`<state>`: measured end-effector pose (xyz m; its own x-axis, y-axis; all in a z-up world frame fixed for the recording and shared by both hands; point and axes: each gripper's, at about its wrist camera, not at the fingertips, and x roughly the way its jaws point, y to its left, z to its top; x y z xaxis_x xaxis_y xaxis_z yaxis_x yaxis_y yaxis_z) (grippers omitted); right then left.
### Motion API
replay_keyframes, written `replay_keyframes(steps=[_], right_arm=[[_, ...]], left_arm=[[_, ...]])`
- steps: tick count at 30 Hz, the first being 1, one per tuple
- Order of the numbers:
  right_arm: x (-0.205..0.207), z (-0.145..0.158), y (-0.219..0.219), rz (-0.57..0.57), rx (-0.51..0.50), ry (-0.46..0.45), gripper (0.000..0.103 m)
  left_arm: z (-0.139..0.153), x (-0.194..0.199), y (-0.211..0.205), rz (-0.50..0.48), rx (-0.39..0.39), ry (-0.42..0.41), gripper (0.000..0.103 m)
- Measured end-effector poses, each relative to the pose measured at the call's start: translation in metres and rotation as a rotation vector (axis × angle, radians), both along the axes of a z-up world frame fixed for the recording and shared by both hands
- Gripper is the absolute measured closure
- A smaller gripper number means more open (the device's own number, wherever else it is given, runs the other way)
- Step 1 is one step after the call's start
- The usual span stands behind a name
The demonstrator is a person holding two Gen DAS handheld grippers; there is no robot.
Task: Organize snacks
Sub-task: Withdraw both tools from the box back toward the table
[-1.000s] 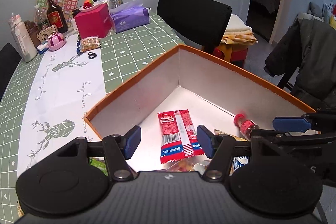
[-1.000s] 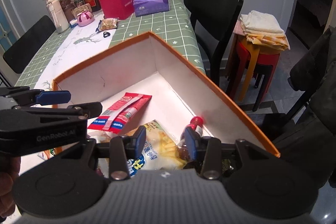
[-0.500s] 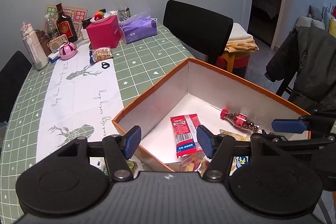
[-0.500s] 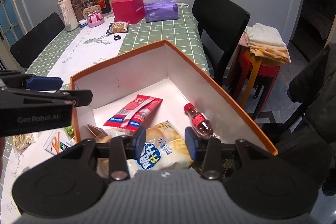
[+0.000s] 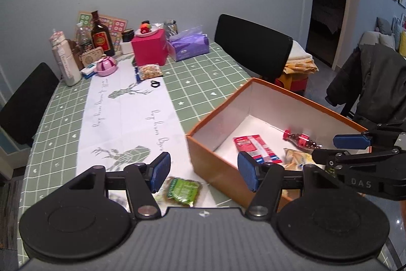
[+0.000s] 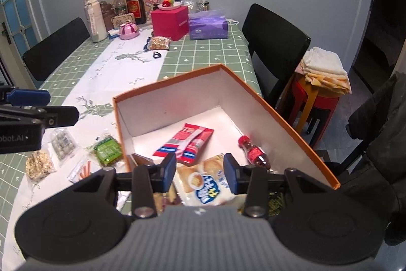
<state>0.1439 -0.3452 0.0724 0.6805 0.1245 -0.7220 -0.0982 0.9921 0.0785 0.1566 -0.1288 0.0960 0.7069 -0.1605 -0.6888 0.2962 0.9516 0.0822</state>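
Both tongs empty above the box — sorting partly done.

Left gripper (image 5: 203, 170) gapes wide, right gripper (image 6: 200, 170) narrower, neither holding anything. Beyond the right's tips, the orange box (image 6: 286, 118) holds a red packet (image 6: 186, 142), candy bottle (image 6: 252, 151) and chip bag (image 6: 205, 182). Left of it wait the green packet (image 6: 107, 150) and others — box's near corner hidden, possibly holding more.

We see an orange box (image 6: 284, 116) with a white inside, holding a red-and-white packet (image 6: 187, 141) and a red-capped bottle (image 6: 252, 150). The worktop (image 5: 203, 83) wears a green cloth with a white grid, crossed by a white runner (image 5: 121, 118) printed with grey deer. Beside the box lies a green packet (image 5: 184, 191).
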Motion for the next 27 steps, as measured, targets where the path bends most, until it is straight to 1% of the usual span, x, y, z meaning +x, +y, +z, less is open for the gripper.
replay_keyframes(steps=[8,12,15,19,21,24,27], right_arm=[[-0.023,0.022,0.033,0.049,0.021,-0.051,0.063],[-0.028,0.027,0.047,0.058,0.027,-0.06,0.063],[-0.033,0.026,0.061,0.079,-0.003,-0.064,0.063],[-0.039,0.023,0.081,0.124,-0.048,-0.059,0.062],[-0.042,0.025,0.09,0.136,-0.076,-0.065,0.062],[-0.042,0.03,0.104,0.168,-0.102,-0.067,0.058],[-0.041,0.037,0.118,0.199,-0.12,-0.048,0.057]], left_arm=[[0.036,-0.033,0.059,0.043,0.01,-0.046,0.031],[0.046,-0.046,0.088,0.071,-0.012,-0.055,0.03],[0.044,-0.052,0.11,0.093,-0.035,-0.053,0.03],[0.037,-0.056,0.136,0.109,-0.074,-0.025,0.03],[0.034,-0.058,0.147,0.109,-0.071,-0.021,0.03],[0.032,-0.062,0.164,0.11,-0.058,-0.023,0.03],[0.026,-0.064,0.176,0.121,-0.049,-0.025,0.03]])
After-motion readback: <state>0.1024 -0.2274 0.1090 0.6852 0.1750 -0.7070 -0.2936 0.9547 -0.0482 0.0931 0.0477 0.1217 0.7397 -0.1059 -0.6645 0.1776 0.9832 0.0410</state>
